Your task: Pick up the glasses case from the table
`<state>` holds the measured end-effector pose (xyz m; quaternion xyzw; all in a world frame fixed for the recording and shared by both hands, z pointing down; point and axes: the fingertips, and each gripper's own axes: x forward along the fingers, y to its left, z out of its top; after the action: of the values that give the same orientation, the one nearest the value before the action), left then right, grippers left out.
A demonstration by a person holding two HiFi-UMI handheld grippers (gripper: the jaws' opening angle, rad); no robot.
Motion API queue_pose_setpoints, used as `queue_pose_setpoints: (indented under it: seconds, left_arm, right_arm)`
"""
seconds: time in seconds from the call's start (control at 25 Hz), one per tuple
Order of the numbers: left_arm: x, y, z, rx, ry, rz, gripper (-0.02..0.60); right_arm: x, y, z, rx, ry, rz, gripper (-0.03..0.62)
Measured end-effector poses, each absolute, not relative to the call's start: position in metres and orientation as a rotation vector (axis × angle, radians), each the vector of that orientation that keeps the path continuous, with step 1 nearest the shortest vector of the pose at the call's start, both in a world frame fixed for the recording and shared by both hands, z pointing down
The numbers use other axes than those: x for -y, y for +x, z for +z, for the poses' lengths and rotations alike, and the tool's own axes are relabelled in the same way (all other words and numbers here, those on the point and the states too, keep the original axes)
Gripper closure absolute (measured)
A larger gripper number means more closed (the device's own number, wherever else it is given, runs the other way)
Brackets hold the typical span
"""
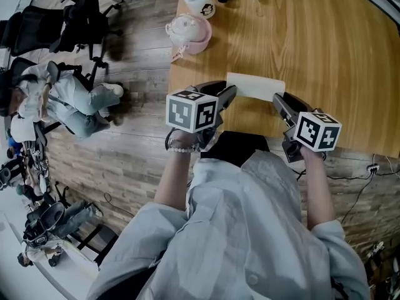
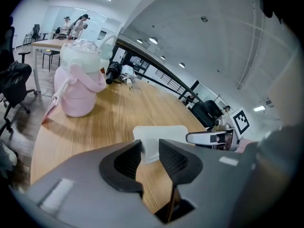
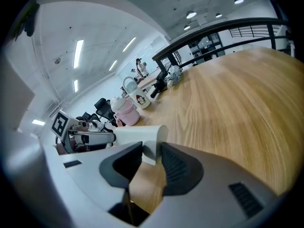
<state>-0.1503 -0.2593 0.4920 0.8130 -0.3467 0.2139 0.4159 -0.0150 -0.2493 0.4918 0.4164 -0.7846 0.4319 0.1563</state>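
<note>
Fingers [image 2: 175,160] ribbed, black: left gripper [image 2: 149,148], right gripper [image 3: 151,149] pinch smooth white oblong glasses case [image 1: 255,86] ends.

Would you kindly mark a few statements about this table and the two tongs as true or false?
1. The left tongs and the right tongs each grip one end of the glasses case. True.
2. The glasses case is black. False: it is white.
3. The pink bottle lies on its side. False: it stands upright.
4. The table has a wood-grain top. True.
</note>
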Motion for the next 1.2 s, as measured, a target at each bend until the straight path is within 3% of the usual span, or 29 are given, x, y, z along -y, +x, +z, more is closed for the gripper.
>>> queue_pose_setpoints:
  seconds: [1.2]
  left_arm:
    - [0.273,-0.148,0.379,0.966,2.13,0.436,0.462]
  right_arm:
    - [0.27,-0.011,0.368,2.412,1.305,1.0,0.473]
